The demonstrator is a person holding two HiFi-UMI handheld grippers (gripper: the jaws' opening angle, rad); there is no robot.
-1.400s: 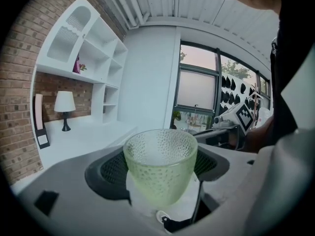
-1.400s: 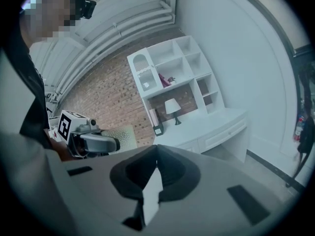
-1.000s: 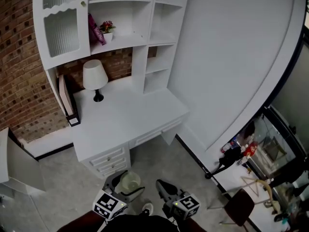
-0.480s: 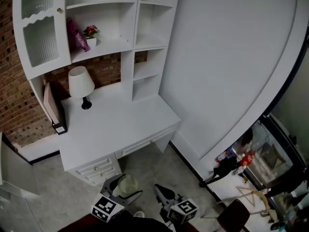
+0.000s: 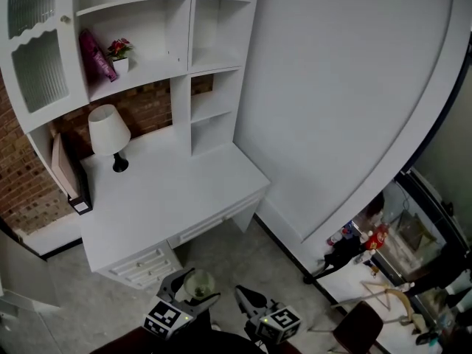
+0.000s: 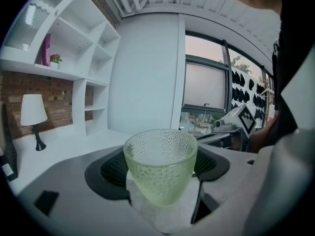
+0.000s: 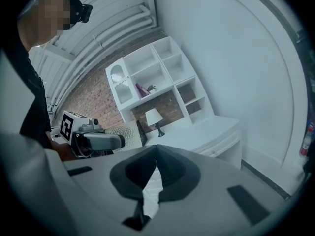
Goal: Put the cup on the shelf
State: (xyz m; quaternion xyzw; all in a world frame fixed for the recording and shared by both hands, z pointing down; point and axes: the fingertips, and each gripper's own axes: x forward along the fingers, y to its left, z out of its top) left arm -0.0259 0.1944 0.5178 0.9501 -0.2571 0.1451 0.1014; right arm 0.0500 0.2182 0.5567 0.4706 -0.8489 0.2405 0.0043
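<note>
1. Two storage zones sit at far left: a glass-door cabinet (image 5: 33, 57) and, beside it, the open shelf (image 5: 147, 68), which carries a pink item (image 5: 94, 56) and a small flower pot (image 5: 119, 59). The bare board to the right of the pot looks like a suitable landing spot.
2. Lamp (image 5: 108, 130): stands on the desk (image 5: 177, 190) under that shelf, toward the rear left. It is probably parked there to keep the working surface open.
3. Cubbies (image 5: 212, 94): narrow compartments stacked at the right side of the unit, with nothing in them. They sit lower than the wide board, so they would likely be easier to reach.
4. Left gripper (image 5: 193, 292): the fingers pinch the cup (image 6: 160, 163) from both sides at its lower body, with the dark padded faces against the dimpled green glass.
   - The cup is upright, mouth up. It is held low in front of the person and well apart from the open shelf.
   - A grip below the rim probably keeps the cup level for set-down.
5. Right gripper (image 7: 155, 173): the fingers are pressed together with nothing between them. It hangs just beside the left gripper and is evidently idle, since one gripper is enough for carrying.
6. Stage, as judged: transport. Placement is not yet done.
</note>
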